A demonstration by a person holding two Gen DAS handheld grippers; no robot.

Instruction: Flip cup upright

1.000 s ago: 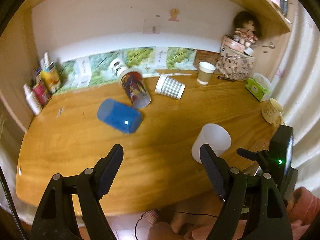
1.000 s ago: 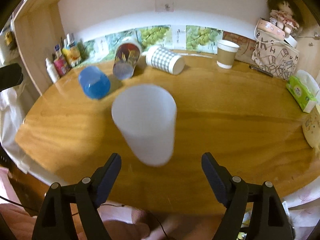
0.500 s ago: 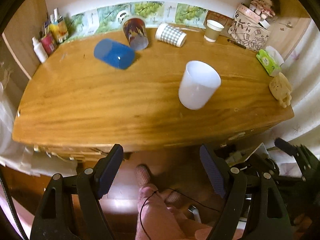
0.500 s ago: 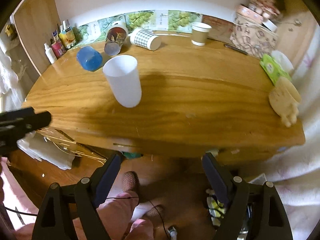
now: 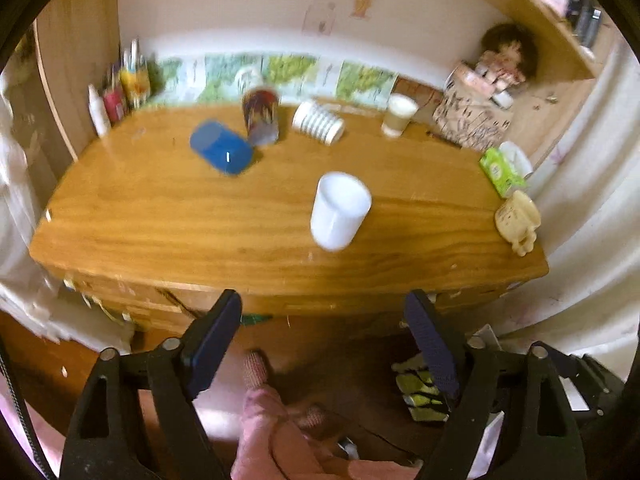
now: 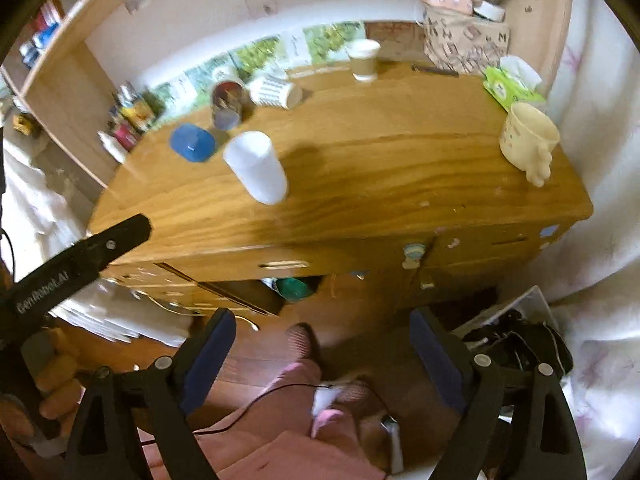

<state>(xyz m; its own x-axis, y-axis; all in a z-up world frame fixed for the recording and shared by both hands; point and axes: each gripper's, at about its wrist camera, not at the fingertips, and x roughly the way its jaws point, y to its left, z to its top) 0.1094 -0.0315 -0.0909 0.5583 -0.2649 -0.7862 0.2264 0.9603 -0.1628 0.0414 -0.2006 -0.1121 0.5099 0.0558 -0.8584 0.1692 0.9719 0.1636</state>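
Observation:
A white plastic cup (image 5: 339, 210) stands upright, mouth up, on the wooden table (image 5: 160, 216); it also shows in the right wrist view (image 6: 256, 167). My left gripper (image 5: 322, 332) is open and empty, held off the table's front edge, well short of the cup. My right gripper (image 6: 322, 344) is open and empty too, low in front of the table's drawers. The left gripper's body (image 6: 76, 264) shows at the left of the right wrist view.
A blue cup (image 5: 220, 151), a patterned cup (image 5: 261, 121) and a checked cup (image 5: 318, 123) lie on their sides at the back. A paper cup (image 5: 398, 114) stands upright. A cream mug (image 6: 528, 140), a green tissue pack (image 5: 502, 166), a bag (image 5: 474, 118) and bottles (image 5: 116, 96) line the edges.
Both grippers have drawn back from the table, away from the white cup, which stays standing upright. The table now lies farther off in both views.

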